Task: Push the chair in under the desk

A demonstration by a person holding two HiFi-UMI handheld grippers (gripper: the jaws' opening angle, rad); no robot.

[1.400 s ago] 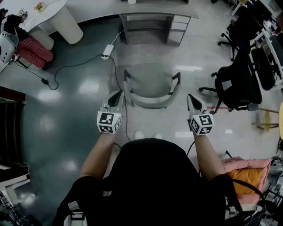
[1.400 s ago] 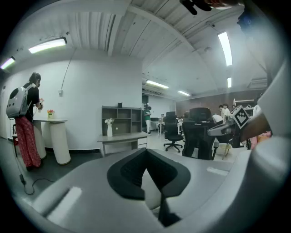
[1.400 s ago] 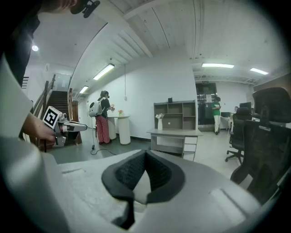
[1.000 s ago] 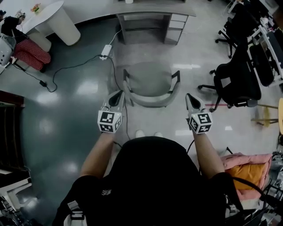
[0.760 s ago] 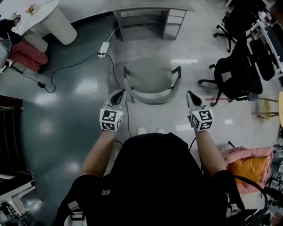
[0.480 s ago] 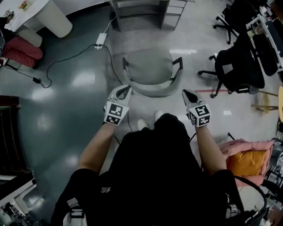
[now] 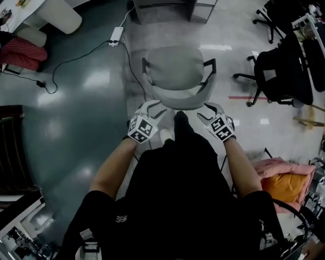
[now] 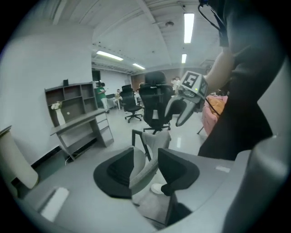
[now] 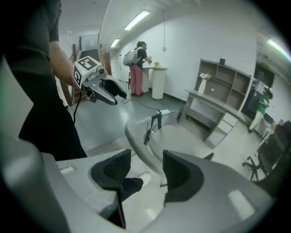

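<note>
The grey chair (image 7: 176,71) stands on the floor facing the grey desk (image 7: 165,9) at the top edge of the head view. Its curved backrest (image 7: 179,102) is nearest me. My left gripper (image 7: 156,108) is at the backrest's left end and my right gripper (image 7: 205,110) at its right end. Both have just been opening their jaws. In the left gripper view the backrest rim (image 8: 146,167) runs between the open pads of the left gripper (image 8: 144,169). In the right gripper view the backrest rim (image 9: 140,152) passes between the open pads of the right gripper (image 9: 144,172).
Black office chairs (image 7: 278,76) stand to the right. A power strip with its cable (image 7: 116,35) lies left of the chair. An orange and pink bag (image 7: 284,179) sits lower right. A white pedestal table (image 7: 60,15) is upper left, and a person (image 9: 136,68) stands by it.
Both grippers have dropped and moved inward onto the chair's backrest, and their jaws went from shut to open. I stepped closer, one leg now forward behind the chair.
</note>
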